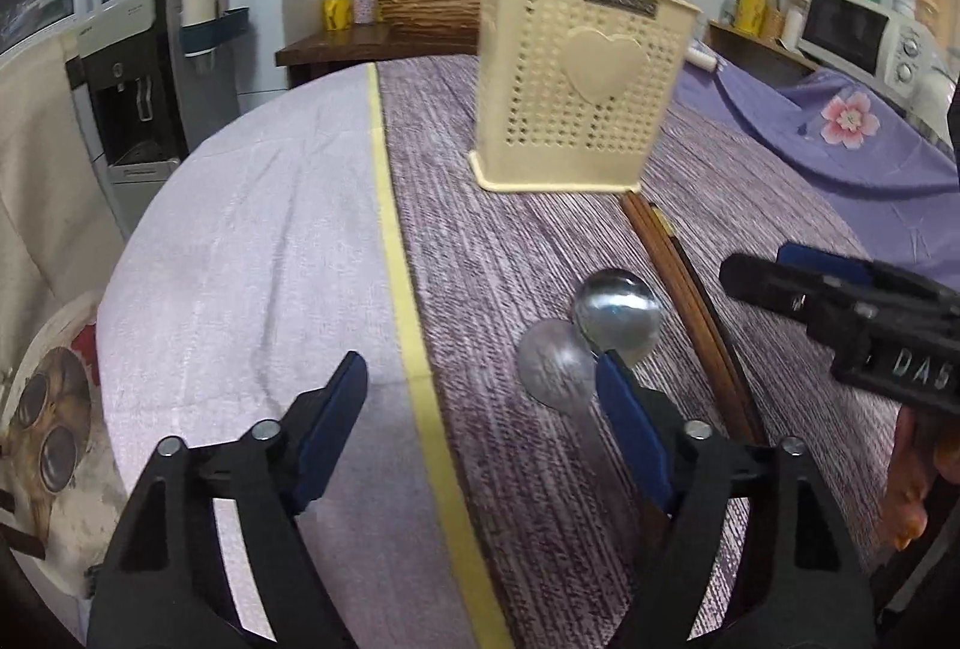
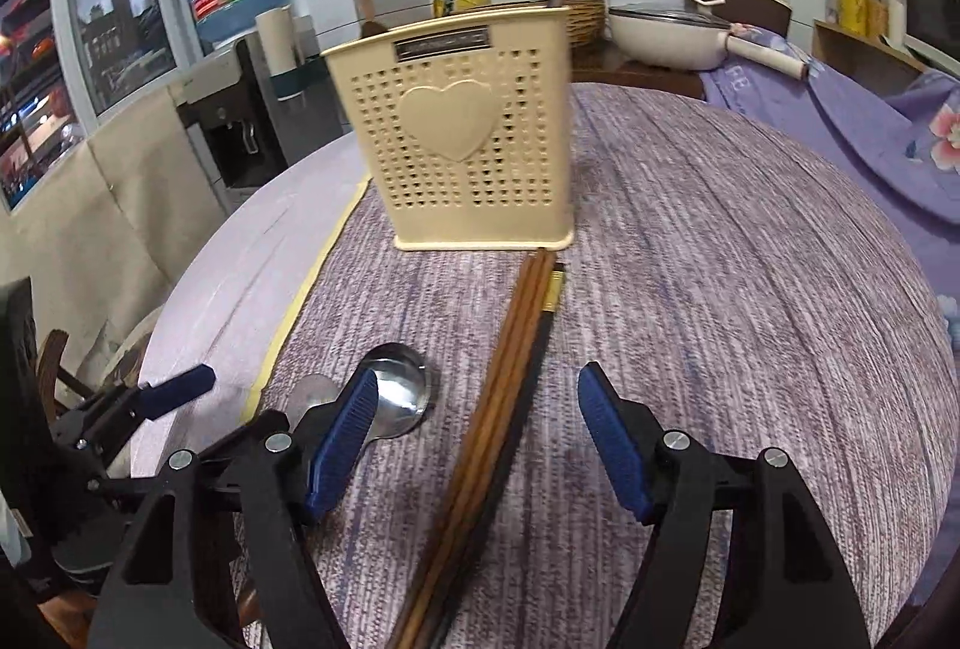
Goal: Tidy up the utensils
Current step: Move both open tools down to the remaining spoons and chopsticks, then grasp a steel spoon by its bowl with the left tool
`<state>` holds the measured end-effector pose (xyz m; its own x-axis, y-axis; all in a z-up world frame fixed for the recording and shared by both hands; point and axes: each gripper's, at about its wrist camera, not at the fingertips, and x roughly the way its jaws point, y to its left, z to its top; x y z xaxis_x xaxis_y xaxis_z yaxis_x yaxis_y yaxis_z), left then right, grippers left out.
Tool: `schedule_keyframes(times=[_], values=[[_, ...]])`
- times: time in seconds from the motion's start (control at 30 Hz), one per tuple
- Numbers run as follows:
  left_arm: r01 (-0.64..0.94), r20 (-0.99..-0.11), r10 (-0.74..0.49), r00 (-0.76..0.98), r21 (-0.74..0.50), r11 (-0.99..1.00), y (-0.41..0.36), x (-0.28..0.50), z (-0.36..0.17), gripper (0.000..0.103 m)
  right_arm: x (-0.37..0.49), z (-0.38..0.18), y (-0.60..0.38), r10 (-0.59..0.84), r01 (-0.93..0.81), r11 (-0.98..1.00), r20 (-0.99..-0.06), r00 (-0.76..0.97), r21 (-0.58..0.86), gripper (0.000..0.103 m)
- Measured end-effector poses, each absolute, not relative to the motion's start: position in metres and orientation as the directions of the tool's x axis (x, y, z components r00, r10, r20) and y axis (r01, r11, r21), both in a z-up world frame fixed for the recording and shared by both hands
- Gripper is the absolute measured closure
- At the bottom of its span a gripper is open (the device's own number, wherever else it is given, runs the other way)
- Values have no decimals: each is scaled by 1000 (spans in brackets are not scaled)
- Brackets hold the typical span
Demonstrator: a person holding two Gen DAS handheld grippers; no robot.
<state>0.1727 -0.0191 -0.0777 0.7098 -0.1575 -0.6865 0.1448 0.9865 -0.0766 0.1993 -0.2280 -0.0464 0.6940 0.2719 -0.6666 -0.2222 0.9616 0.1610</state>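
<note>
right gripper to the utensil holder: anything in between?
Only the chopsticks, in the right wrist view: they run from between the open right gripper fingers to the utensil holder base. Spoons lie off to the left.

Even, soft indoor light fills both views, with only faint shadows on the bench [image 2: 720,259]. The bowls of the two spoons [image 1: 615,310] catch pale glare. Strong fisheye bending curves the bench edge and walls, black vignette closes the corners, and the cream holder [image 1: 576,79] looks slightly motion-blurred
</note>
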Motion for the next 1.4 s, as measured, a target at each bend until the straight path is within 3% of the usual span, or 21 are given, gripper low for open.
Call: schedule_keyframes(times=[0.33, 0.5, 0.67, 1.03, 1.4], values=[[194, -747, -154, 647, -33, 980, -43, 186, -91, 49, 200, -49, -253, 281, -178, 959, -672, 685, 221, 35], [202, -757, -133, 640, -2, 979, -51, 190, -92, 49, 201, -50, -254, 291, -183, 956, -674, 679, 227, 35], [197, -754, -123, 645, 9, 980, -55, 194, -92, 66, 201, -50, -251, 297, -192, 955, -675, 676, 227, 35], [115, -709, -135, 692, -77, 990, -13, 195, -77, 66, 203, -51, -206, 319, -286, 943, -704, 634, 169, 36], [62, -702, -152, 696, -152, 986, 24, 190, -81, 66, 221, -77, -155, 222, -280, 958, -800, 558, 70, 41]])
